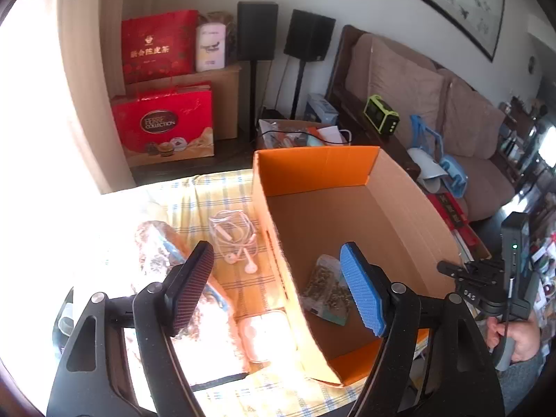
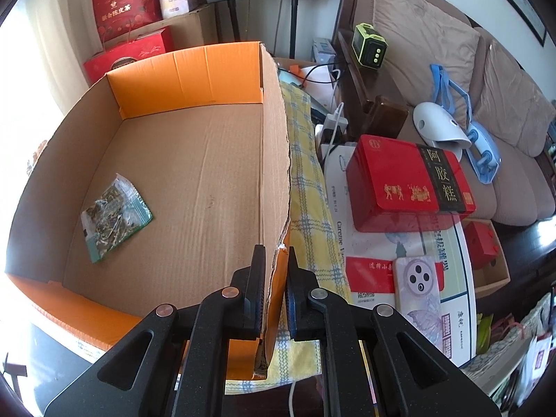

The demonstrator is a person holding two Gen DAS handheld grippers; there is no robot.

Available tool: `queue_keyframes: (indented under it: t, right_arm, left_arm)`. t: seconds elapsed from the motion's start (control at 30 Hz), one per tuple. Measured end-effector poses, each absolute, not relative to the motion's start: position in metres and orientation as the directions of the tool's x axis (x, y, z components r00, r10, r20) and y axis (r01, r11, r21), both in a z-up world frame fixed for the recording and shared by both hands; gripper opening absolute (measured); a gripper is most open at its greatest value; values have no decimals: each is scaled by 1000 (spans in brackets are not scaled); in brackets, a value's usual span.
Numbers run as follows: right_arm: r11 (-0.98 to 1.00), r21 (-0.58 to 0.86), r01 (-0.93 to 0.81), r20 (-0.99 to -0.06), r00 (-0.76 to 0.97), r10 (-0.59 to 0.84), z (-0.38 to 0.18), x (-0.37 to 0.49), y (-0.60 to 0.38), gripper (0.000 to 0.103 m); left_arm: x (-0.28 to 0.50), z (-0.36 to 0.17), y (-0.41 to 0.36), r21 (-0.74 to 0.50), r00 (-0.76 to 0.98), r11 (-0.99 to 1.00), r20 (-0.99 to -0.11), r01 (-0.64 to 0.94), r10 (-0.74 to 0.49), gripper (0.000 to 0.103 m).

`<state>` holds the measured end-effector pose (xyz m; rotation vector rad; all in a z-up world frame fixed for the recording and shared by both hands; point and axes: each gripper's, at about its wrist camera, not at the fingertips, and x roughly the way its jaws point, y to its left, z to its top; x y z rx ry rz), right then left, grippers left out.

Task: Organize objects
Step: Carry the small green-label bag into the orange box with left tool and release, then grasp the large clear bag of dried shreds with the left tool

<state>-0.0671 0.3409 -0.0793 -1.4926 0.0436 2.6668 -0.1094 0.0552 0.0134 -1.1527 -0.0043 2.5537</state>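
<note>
While the shallow corrugated cardboard box with orange end walls (image 2: 194, 160) stands on the yellow-and-blue checked cloth (image 2: 309, 180) that covers the worktop, only one item lies inside it: a small clear packet of dried greenish-brown contents with a green printed edge (image 2: 114, 215), resting on the box floor near the left wall. By this evidence the organizing is judged to be at an early stage.

Left to do, as far as can be seen: a tangle of white wired earphones (image 1: 236, 239), a crinkled clear bag with a blue strip (image 1: 163, 257) and a flat pale rounded case (image 1: 264, 333) lie on the cloth just outside the box's left wall.

Left gripper (image 1: 278, 288): released, jaws spread wide, one pad over the outside items and one over the box interior, grasping nothing.

Right gripper (image 2: 274, 288): closed on the box's torn right wall near its front corner, one finger inside and one outside, apparently steadying the box.

View differences: the left wrist camera alone shows the items waiting outside the box, strongly overexposed by sunlight, and the person's right hand (image 1: 517, 337) on the other tool's handle. The right wrist camera alone shows the grip on the wall, the whole box floor, and a red rectangular tin with a black label (image 2: 406, 180) beside a pale phone (image 2: 420, 292) to the right.
</note>
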Motion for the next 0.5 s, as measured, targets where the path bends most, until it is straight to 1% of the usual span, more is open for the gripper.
queue_keyframes:
  t: [0.03, 0.1, 0.13, 0.27, 0.5]
  right_arm:
    - [-996, -17, -88, -852, -521, 61, -79, -67, 341, 9]
    - [-996, -16, -89, -852, -521, 60, -79, -67, 341, 9]
    - [-996, -15, -89, -852, -521, 59, -80, -67, 341, 9]
    - [-996, -9, -93, -852, -521, 56, -81, -67, 342, 9]
    - [-996, -10, -93, -852, -520, 57, -81, -68, 342, 9]
  left_arm:
    - [-111, 13, 45, -139, -620, -949, -729, -282, 291, 80]
    - [-115, 12, 27, -142, -626, -959, -732, -245, 268, 85]
    - [-117, 10, 18, -143, -626, -963, -736, -227, 257, 89]
    - [-123, 0, -12, -128, -623, -979, -756, -161, 201, 95]
    - [-136, -44, -46, -97, -576, -994, -810, -53, 109, 95]
